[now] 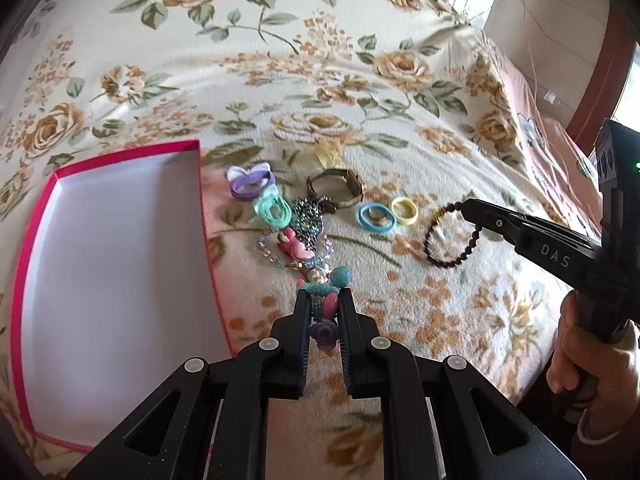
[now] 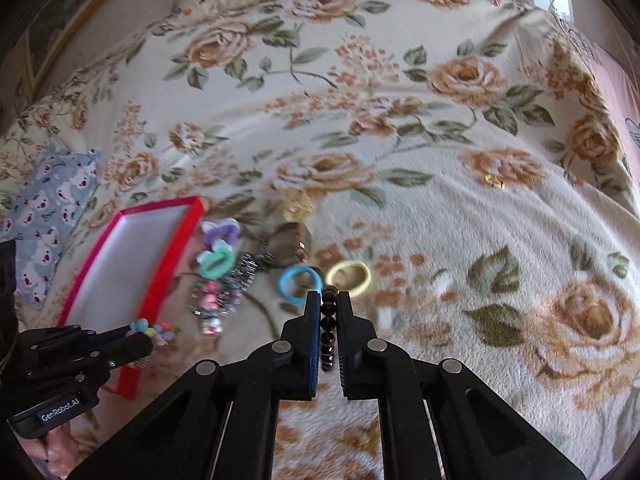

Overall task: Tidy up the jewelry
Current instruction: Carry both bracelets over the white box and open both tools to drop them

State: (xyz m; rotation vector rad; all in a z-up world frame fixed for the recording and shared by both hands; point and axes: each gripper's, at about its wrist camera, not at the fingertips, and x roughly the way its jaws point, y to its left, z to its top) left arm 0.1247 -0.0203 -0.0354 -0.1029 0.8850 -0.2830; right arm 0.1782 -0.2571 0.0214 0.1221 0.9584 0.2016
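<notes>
My left gripper (image 1: pixel 325 300) is shut on a colourful charm bracelet (image 1: pixel 325 312) with pastel beads, just right of the pink-rimmed white box (image 1: pixel 120 264). It also shows in the right wrist view (image 2: pixel 148 334). My right gripper (image 2: pixel 329 300) is shut on a dark bead bracelet (image 2: pixel 329 328), whose loop (image 1: pixel 448 240) hangs from its tip over the blanket. On the blanket lie a purple hair tie (image 1: pixel 250 182), a mint hair tie (image 1: pixel 272 210), a blue ring (image 1: pixel 376 218), a yellow ring (image 1: pixel 405 210), a bronze bangle (image 1: pixel 336 190) and a dark sparkly piece (image 1: pixel 306 220).
Everything lies on a floral fleece blanket (image 1: pixel 280 80) over a bed. A small gold item (image 2: pixel 494 180) lies apart at the right. A blue patterned pillow (image 2: pixel 48 208) sits left of the box (image 2: pixel 128 256). The bed edge drops off at the right.
</notes>
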